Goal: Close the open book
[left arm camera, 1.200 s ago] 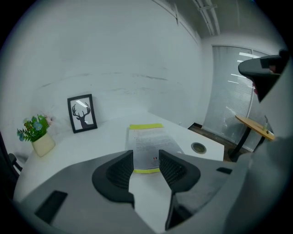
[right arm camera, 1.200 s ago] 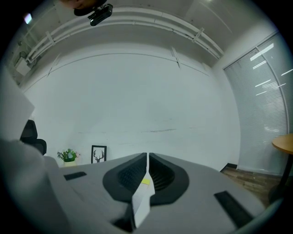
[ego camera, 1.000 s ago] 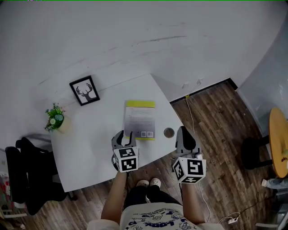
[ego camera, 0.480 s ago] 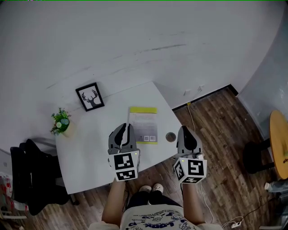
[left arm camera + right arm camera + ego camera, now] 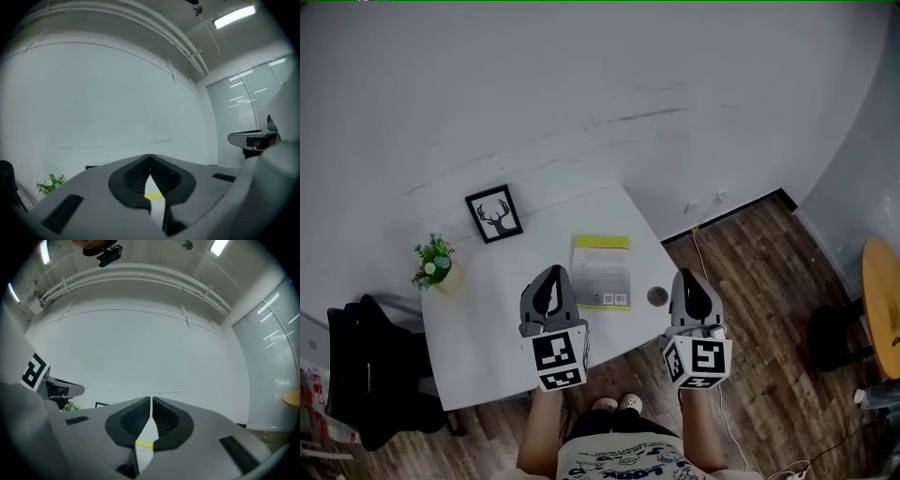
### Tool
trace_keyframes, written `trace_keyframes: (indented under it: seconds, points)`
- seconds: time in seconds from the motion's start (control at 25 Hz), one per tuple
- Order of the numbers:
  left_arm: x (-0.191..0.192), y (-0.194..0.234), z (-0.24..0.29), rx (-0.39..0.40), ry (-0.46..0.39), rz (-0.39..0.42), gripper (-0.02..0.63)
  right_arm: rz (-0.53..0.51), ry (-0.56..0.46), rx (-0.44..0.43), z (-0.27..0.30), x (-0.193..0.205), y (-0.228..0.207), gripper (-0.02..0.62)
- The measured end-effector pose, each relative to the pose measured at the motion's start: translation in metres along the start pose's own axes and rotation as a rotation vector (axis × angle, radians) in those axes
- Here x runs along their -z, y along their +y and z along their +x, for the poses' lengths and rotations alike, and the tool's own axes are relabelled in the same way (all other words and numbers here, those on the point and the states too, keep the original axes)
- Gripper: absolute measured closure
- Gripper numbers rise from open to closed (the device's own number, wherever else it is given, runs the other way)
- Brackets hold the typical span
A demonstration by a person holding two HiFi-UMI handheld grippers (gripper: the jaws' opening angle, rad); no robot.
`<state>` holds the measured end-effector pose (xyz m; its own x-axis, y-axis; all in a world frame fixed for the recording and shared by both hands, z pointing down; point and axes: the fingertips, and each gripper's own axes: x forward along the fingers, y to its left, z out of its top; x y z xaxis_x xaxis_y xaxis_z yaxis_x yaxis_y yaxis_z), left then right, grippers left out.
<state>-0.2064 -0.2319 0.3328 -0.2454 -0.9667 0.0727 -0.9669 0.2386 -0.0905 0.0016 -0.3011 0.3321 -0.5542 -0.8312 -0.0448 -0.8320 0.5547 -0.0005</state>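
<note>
Book (image 5: pixel 601 272) closed, flat, mid-frame, near table (image 5: pixel 483 323) front edge; bare top lower left. L gripper (image 5: pixel 551 271), R gripper (image 5: pixel 684 274): jaws together, empty. Gripper views: only book's yellow strip shows.

The left gripper (image 5: pixel 551 274) was held level above the near edge of the table (image 5: pixel 478 309), jaws together and empty. The right gripper (image 5: pixel 687 277) pointed level by the table's right corner, jaws likewise closed on nothing.
</note>
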Motion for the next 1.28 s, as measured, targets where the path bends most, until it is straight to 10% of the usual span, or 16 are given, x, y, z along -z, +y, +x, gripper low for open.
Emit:
trace_keyframes:
  seconds: [1.28]
  points:
    - [-0.016,-0.006,-0.003,0.041,-0.028,-0.008,0.583,-0.014,0.001,0.010,0.002,-0.005,0.003,0.562]
